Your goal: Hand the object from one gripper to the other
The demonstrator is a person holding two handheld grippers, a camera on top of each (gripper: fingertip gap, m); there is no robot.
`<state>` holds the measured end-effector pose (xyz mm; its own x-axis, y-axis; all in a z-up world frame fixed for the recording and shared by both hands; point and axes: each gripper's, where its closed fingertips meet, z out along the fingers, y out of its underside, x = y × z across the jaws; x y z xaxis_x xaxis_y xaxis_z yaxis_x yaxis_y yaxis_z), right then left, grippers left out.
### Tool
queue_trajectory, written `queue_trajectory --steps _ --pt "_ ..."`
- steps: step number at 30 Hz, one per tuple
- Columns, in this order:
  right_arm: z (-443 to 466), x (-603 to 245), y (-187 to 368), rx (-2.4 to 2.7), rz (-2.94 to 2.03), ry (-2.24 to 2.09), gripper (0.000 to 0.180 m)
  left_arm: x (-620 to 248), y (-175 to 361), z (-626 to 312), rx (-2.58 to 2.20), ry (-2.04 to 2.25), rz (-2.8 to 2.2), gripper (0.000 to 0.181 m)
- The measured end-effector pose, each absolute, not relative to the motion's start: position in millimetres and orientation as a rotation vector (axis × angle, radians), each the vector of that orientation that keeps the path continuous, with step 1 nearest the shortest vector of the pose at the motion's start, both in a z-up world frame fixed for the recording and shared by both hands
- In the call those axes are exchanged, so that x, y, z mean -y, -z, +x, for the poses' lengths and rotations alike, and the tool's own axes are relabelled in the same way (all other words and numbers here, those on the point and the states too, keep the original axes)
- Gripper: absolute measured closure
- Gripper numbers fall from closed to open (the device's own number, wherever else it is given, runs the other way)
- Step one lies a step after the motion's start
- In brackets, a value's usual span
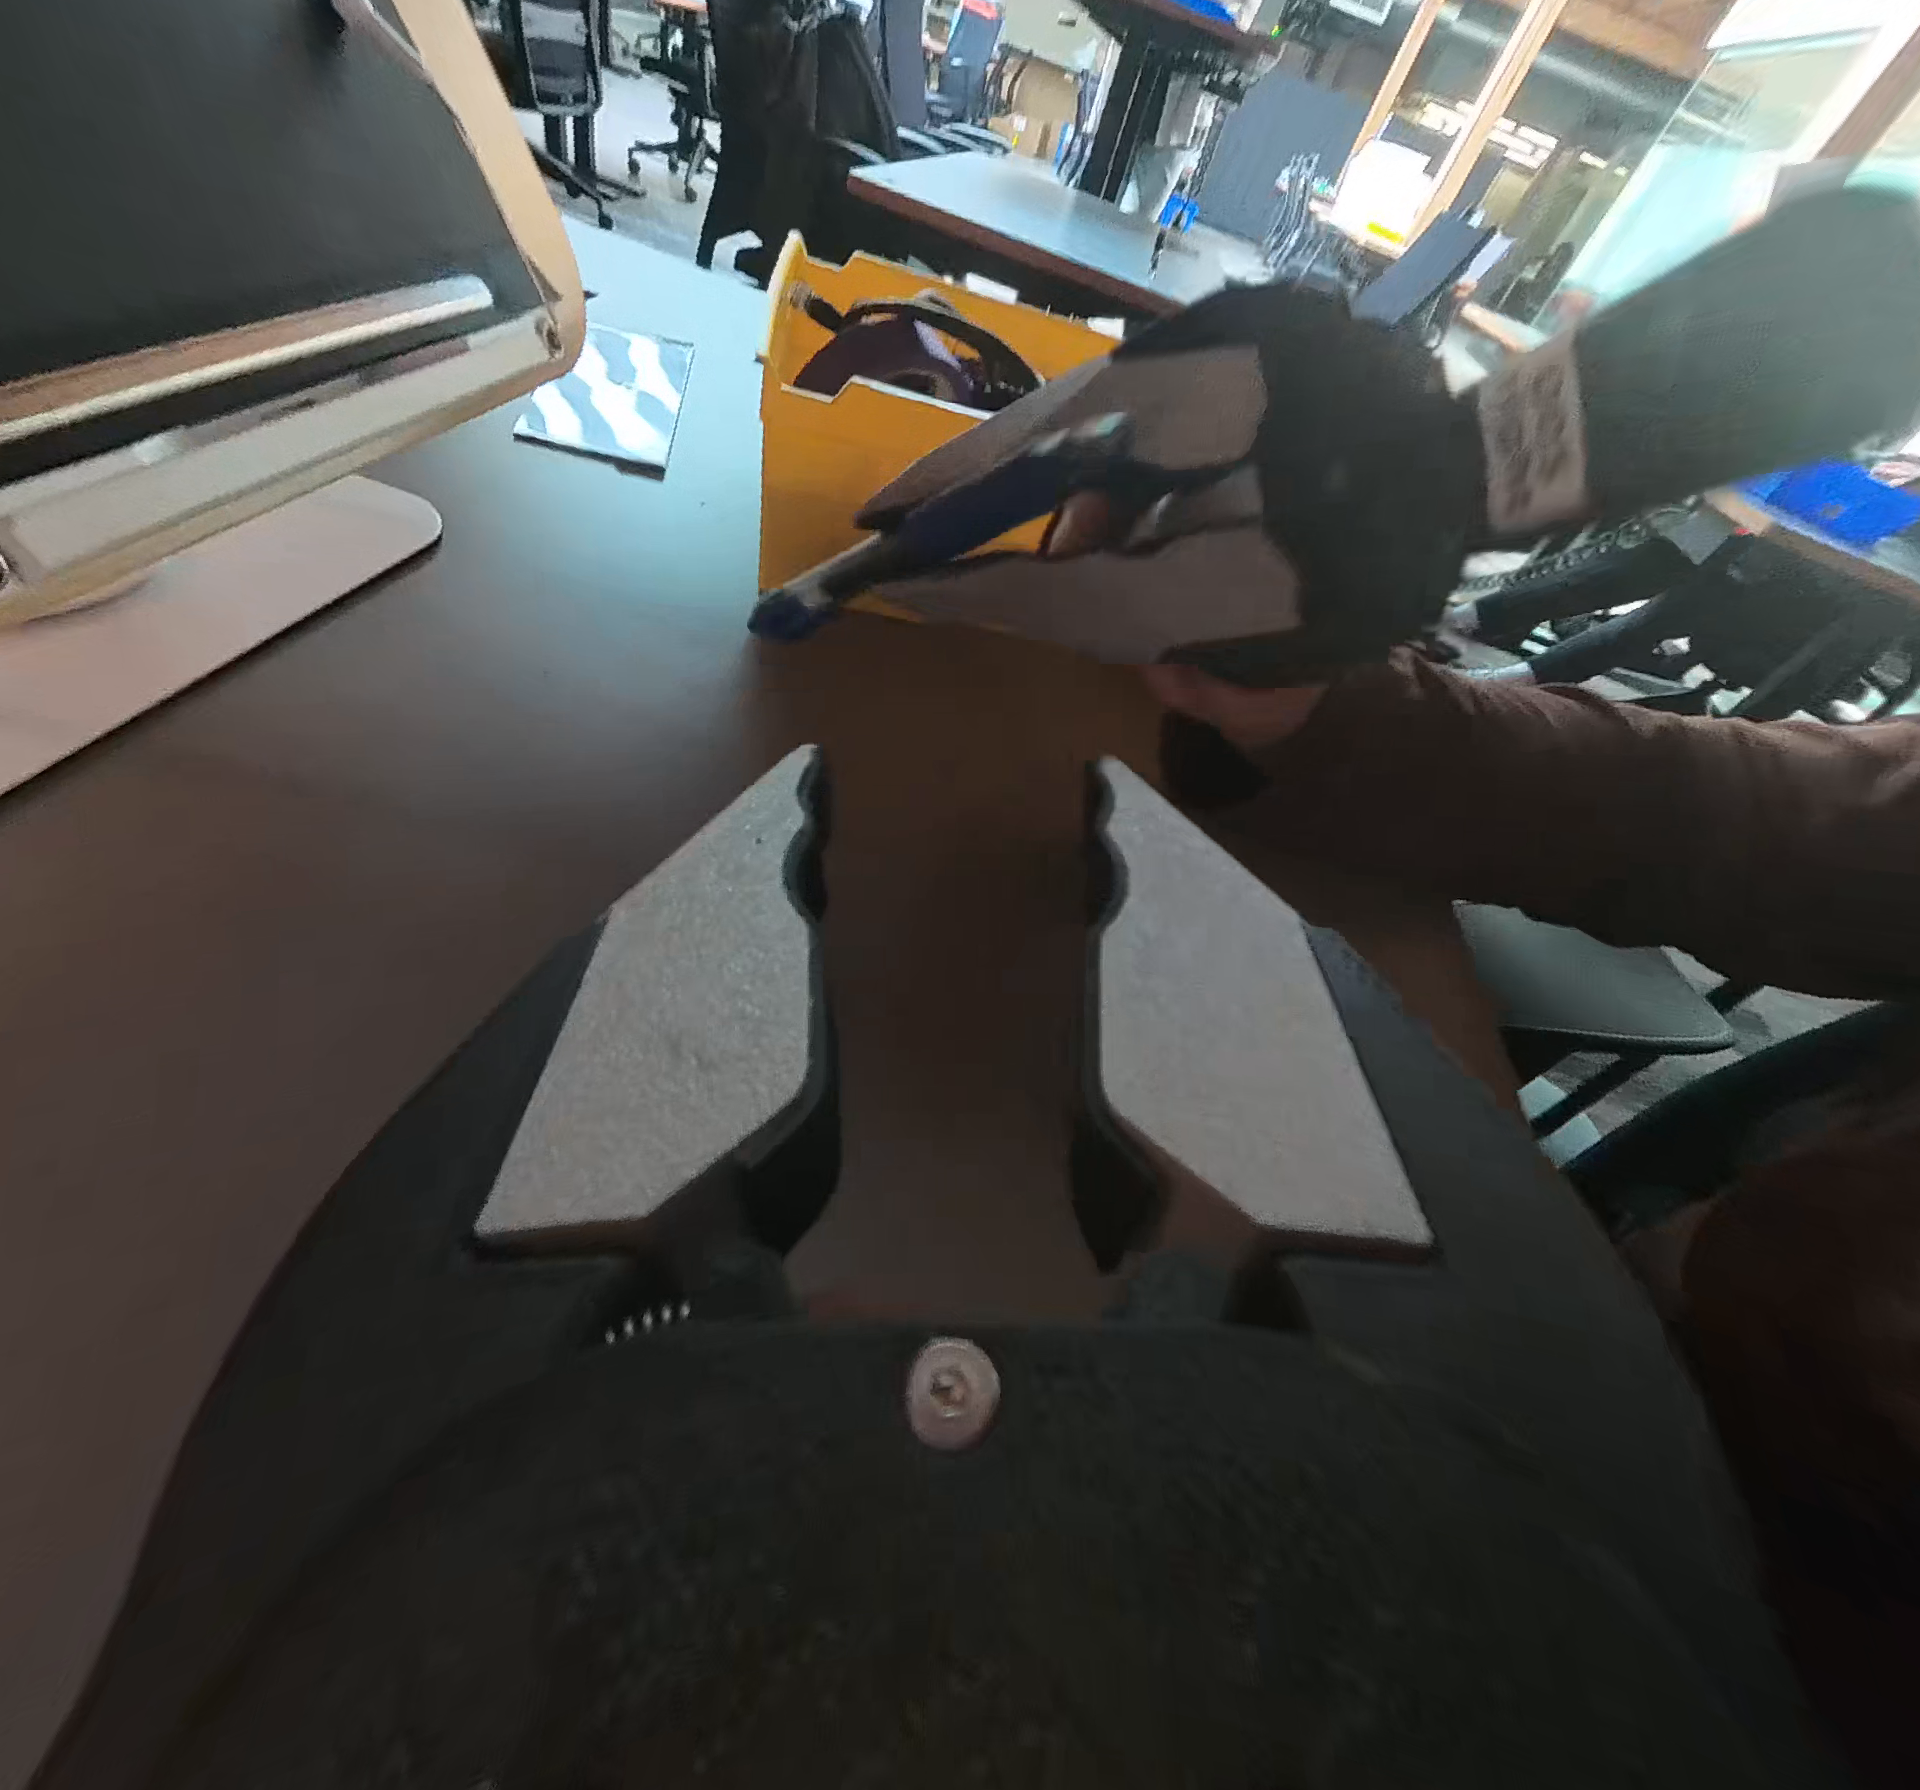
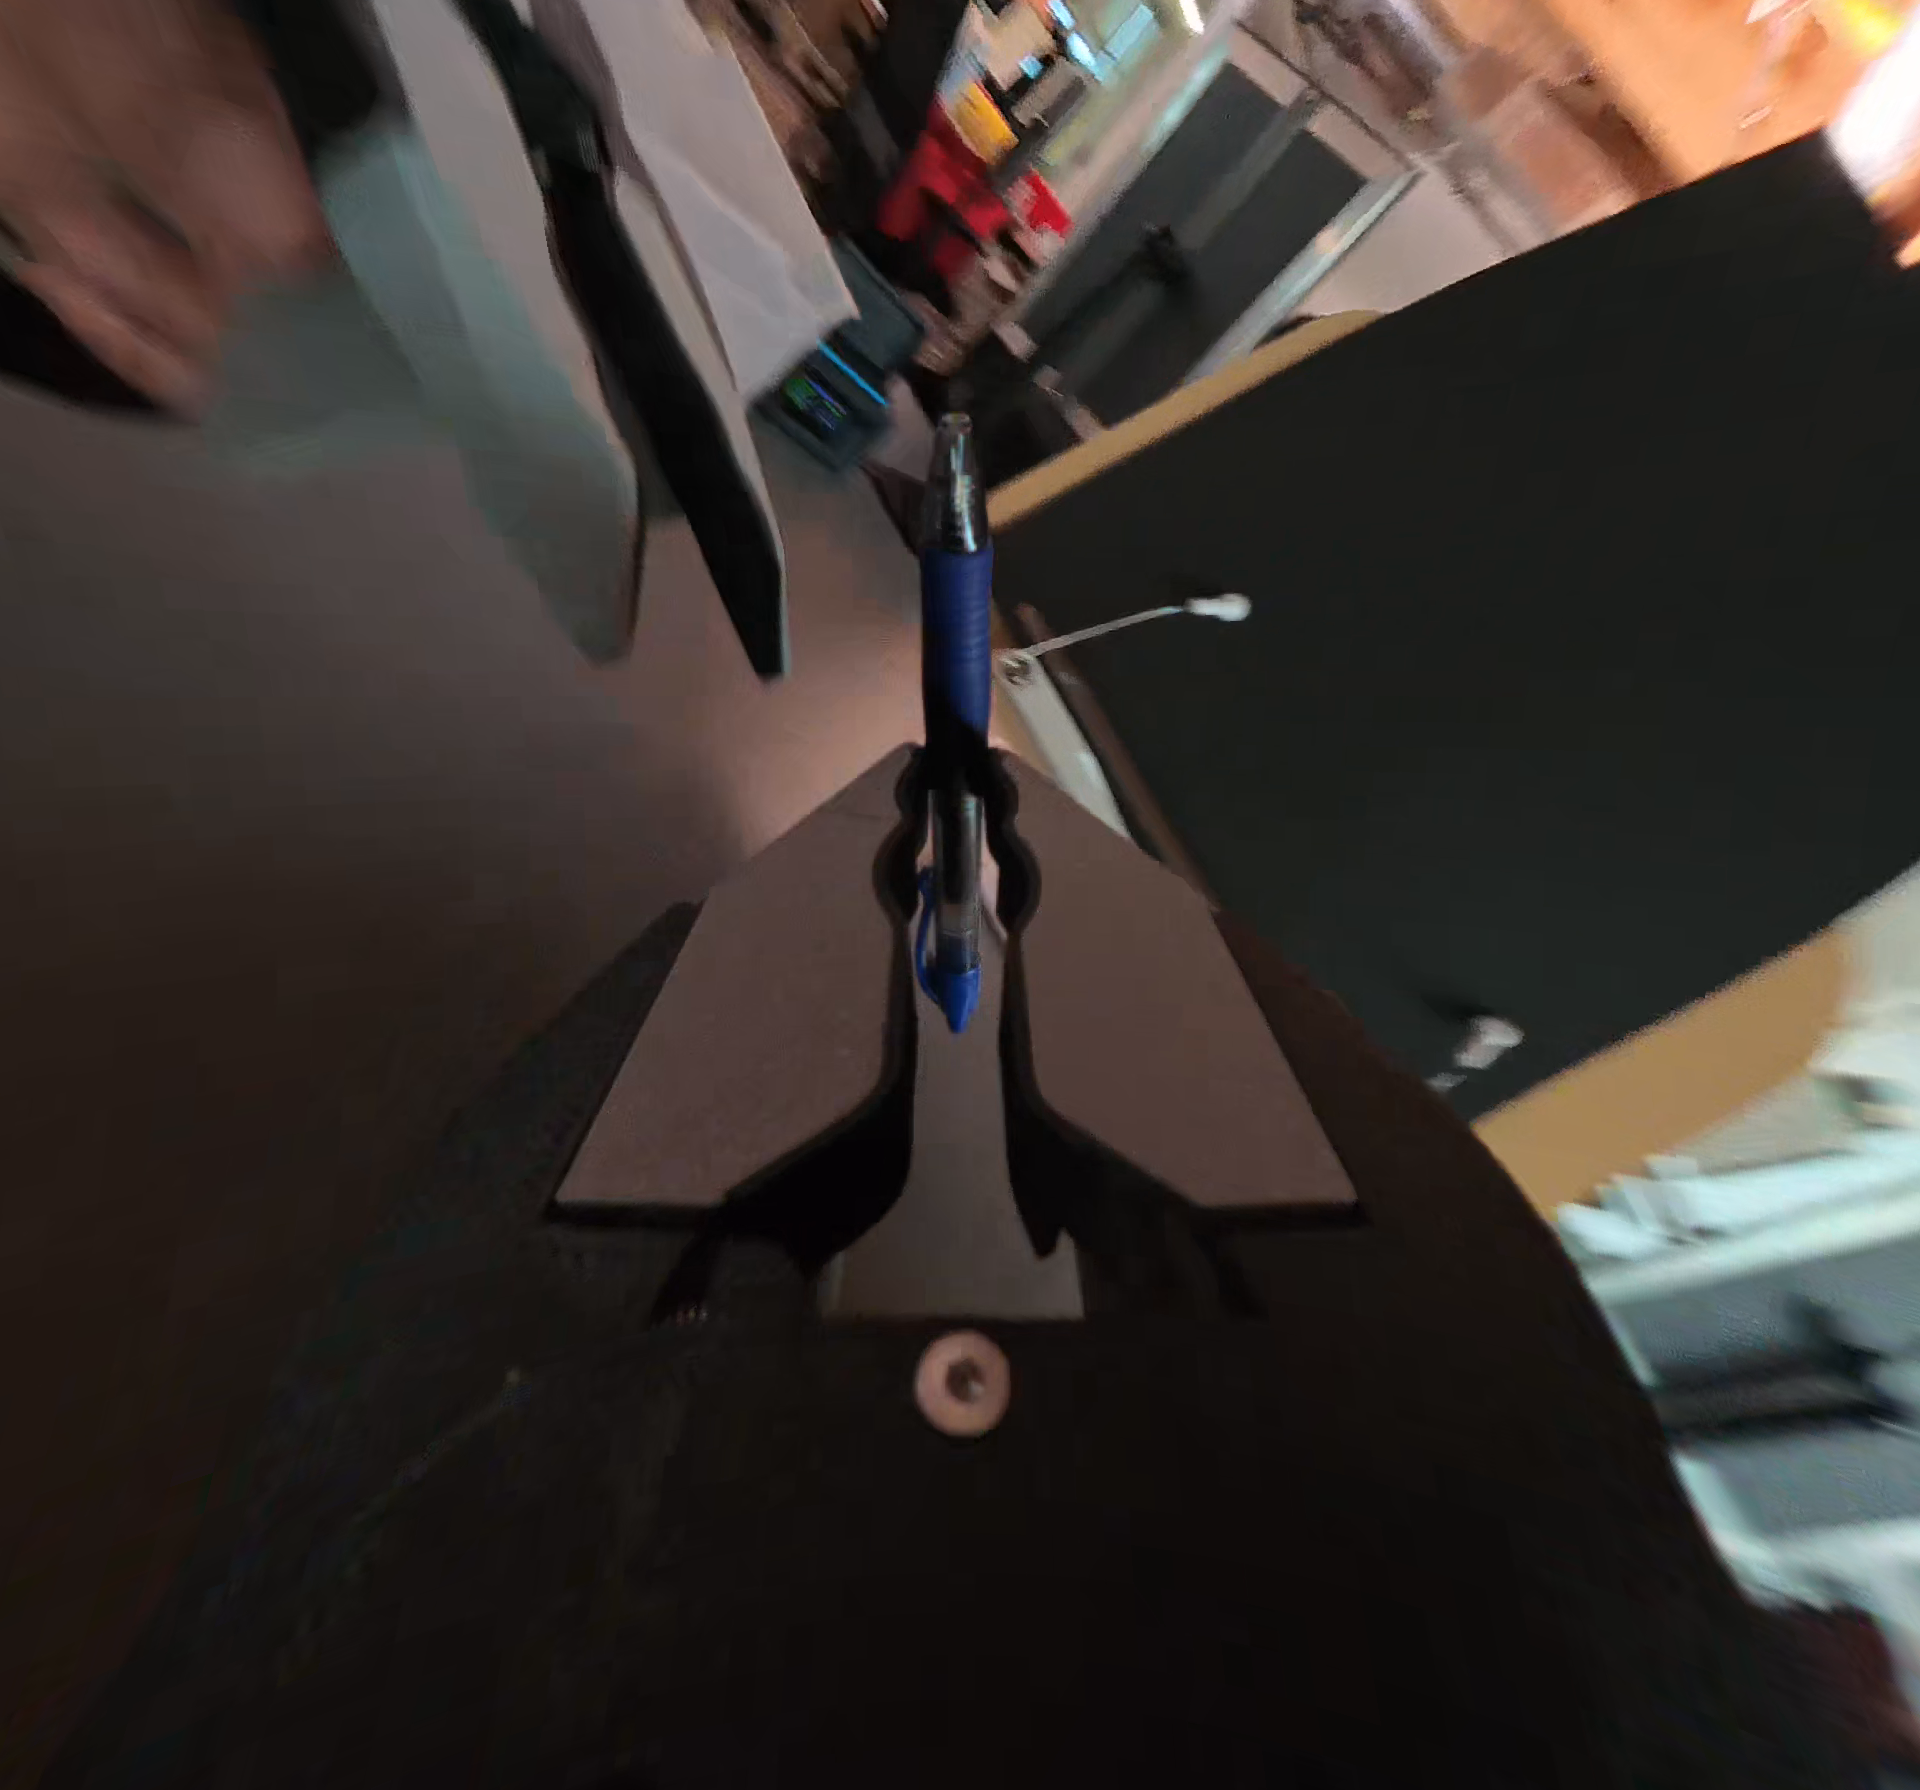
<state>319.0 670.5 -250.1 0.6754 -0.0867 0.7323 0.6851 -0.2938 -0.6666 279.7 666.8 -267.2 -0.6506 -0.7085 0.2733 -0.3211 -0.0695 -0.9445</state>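
left gripper [image 1: 956,784] jaws apart, empty; right gripper [image 2: 954,764] jaws clamp the pen [image 2: 956,618] lengthwise.

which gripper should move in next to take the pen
Left. The left gripper is open and empty, low over the desk. The right gripper is shut on the pen, whose blue grip end sticks out free for grabbing.

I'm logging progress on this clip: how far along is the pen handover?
Done: the right gripper is shut on the blue pen, lifted off the dark desk. In hand: the left wrist view shows it aimed leftward in front of the yellow box, the pen's grip end sticking out. Left: the left gripper is open and empty, apart from the pen; it must close on it, then the right must release.
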Motion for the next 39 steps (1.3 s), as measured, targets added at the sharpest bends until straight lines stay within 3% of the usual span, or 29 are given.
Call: queue_trajectory --steps 3,7,10,14,18,21,23,27,31,34,39 --pt "324.3 -675.8 252.1 0.572 -1.683 1.094 0.173 -669.5 259.6 284.6 -1.823 1.717 -1.095 0.121" --pt "310.6 -686.9 258.6 0.67 -1.674 1.212 0.173 -672.4 252.0 287.3 -1.746 1.586 -0.992 0.139" --pt "307.5 -689.5 262.2 0.699 -1.682 1.28 0.173 -675.5 253.6 288.3 -1.737 1.483 -0.96 0.166" --pt "306.2 -692.8 270.0 0.678 -1.721 1.188 0.173 -685.7 261.1 291.4 -1.755 1.379 -0.977 0.174" --pt "311.9 -690.5 275.1 0.437 -1.841 0.781 0.169 -714.6 248.8 296.4 -1.583 1.39 -1.049 0.173" --pt "292.5 -689.5 276.6 0.157 -1.868 0.121 0.155 -735.9 218.1 288.0 -1.367 1.493 -0.996 0.174" --pt "268.4 -688.7 259.6 0.031 -1.745 -0.387 0.135 -724.4 198.3 275.6 -1.317 1.584 -0.826 0.174" --pt "270.1 -677.2 216.0 -0.095 -1.413 -0.837 0.13 -688.5 185.9 261.3 -1.318 1.606 -0.543 0.173" --pt "278.8 -669.5 201.5 -0.115 -1.313 -0.855 0.139 -661.4 191.6 260.4 -1.362 1.627 -0.467 0.174" --pt "277.4 -659.6 190.1 -0.071 -1.244 -0.904 0.172 -650.2 205.8 269.4 -1.43 1.557 -0.472 0.174" --pt "293.7 -666.9 213.8 -0.02 -1.493 -0.475 0.174 -654.0 240.0 287.7 -1.608 1.456 -0.66 0.167"
